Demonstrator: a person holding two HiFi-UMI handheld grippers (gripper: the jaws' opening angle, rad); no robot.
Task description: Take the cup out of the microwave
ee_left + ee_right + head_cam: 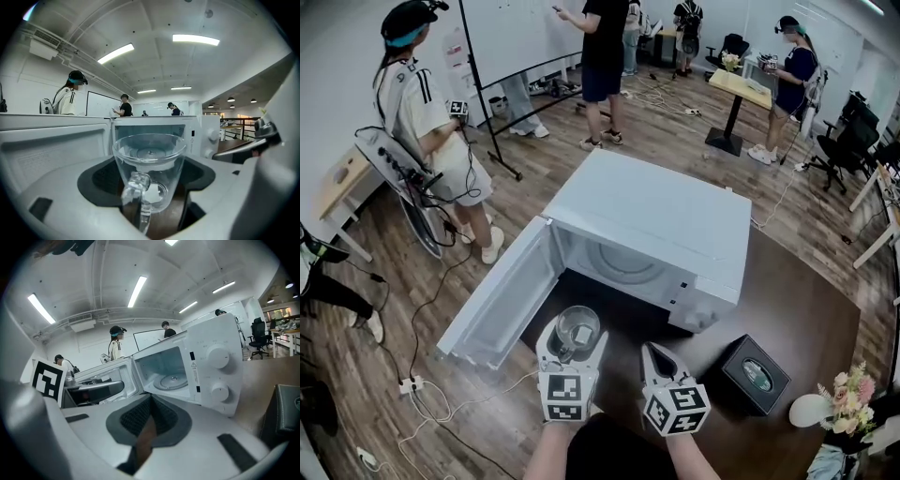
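Observation:
A clear glass cup (pixel 577 327) with a handle is out in front of the white microwave (pixel 656 225), above the dark table (pixel 811 328). My left gripper (pixel 574 339) is shut on it, one finger on each side of the bowl. In the left gripper view the cup (pixel 150 157) stands upright between the jaws, handle toward the camera. The microwave door (pixel 502 295) hangs wide open to the left, and the cavity (pixel 171 371) shows only its glass turntable. My right gripper (pixel 652 354) is just right of the cup, shut and empty.
A black tissue box (pixel 756 373) sits on the table right of the grippers, with a white vase of flowers (pixel 834 398) beyond it. Several people stand on the wooden floor behind. Cables (pixel 422 380) trail on the floor at the left.

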